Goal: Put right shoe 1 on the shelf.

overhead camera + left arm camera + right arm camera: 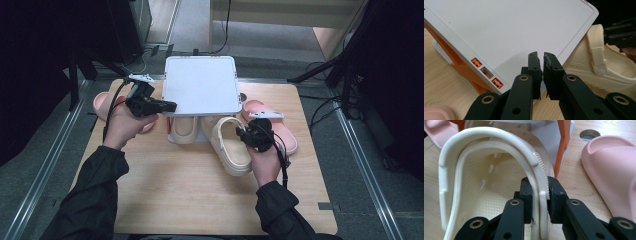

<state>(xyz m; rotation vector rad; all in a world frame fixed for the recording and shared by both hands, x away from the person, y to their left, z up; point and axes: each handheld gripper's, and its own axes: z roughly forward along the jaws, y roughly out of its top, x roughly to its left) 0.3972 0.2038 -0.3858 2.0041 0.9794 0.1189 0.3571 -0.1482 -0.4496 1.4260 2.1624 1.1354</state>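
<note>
Beside the white shoe rack (pixel 201 85), at its front right corner, lies the cream clog (pixel 231 145), heel toward the person and toe just under the rack's top shelf. The right tool (pixel 540 195) is clamped on the clog's thin side rim, one pad inside the shoe and one outside. The left tool (pixel 542 65) rests on the rack's top shelf near its left front edge, jaws together with nothing between them, apparently steadying the rack. A second cream clog (pixel 183 129) sits on the lower tier under the shelf; pink slippers lie on the table (pixel 200 195) to the left (pixel 107 106) and right (pixel 272 125) of the rack.

Risks, as judged: the grip takes only a narrow, flexible rim, so the clog may pivot or slip out when lifted. Its toe could catch the shelf edge or an orange upright (pixel 563 142) of the rack. A push on the clog may shove the light rack unless the left tool holds it down.
</note>
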